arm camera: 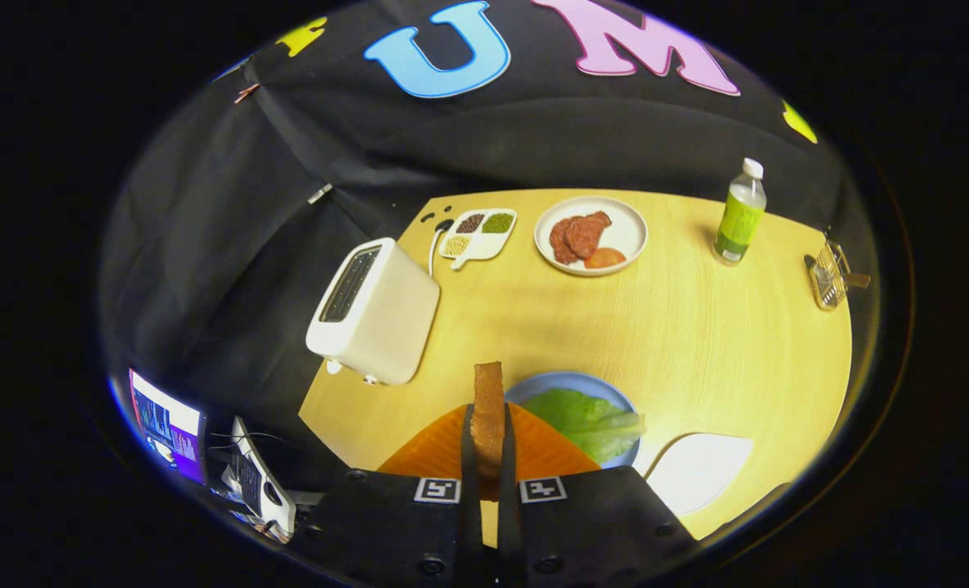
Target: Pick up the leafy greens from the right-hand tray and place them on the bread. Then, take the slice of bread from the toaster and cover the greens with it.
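The black two-finger gripper (488, 457) is clamped narrowly on a toasted brown slice of bread (488, 408) held edge-on, well clear of the white slot toaster (374, 310), so the second step looks to be in hand. The pale green leafy greens (590, 420) already lie on the round blue plate (570, 381) just ahead of the fingers. Next, I judge, the slice must be tipped flat and lowered over them. The bread beneath the greens is hidden, and the orange ribbed fingers (435, 445) cover the plate's near side.
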The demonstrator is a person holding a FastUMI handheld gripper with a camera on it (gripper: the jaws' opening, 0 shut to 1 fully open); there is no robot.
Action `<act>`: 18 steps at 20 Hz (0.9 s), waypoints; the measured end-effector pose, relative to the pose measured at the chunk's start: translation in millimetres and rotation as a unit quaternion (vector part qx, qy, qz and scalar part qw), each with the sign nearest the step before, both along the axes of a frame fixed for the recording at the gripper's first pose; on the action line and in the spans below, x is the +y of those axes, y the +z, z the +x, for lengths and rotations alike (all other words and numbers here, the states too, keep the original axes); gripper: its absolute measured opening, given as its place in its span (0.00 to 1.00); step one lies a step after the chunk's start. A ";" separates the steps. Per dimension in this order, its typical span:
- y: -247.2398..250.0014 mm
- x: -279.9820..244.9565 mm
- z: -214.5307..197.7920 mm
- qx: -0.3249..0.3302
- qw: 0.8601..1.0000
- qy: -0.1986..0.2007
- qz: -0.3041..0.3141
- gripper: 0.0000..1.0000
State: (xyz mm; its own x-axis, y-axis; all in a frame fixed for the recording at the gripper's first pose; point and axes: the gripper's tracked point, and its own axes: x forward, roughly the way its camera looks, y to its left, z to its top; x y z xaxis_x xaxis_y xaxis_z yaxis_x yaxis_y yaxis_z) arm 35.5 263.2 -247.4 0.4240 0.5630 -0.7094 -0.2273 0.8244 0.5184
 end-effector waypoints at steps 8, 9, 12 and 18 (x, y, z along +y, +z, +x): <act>-69.0 3.7 -4.3 0.048 0.998 -0.025 0.017 0.12; -78.0 2.4 -3.8 0.051 0.998 -0.028 0.017 0.12; -99.4 -21.4 2.2 0.035 0.998 -0.041 -0.010 0.12; -125.3 -41.4 0.8 0.028 0.997 -0.042 -0.066 0.39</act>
State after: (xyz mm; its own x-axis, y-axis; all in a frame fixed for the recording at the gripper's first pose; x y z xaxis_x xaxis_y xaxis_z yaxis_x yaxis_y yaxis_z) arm 36.3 221.8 -372.7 0.4229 0.4278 -0.7989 -0.1277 0.9009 0.4148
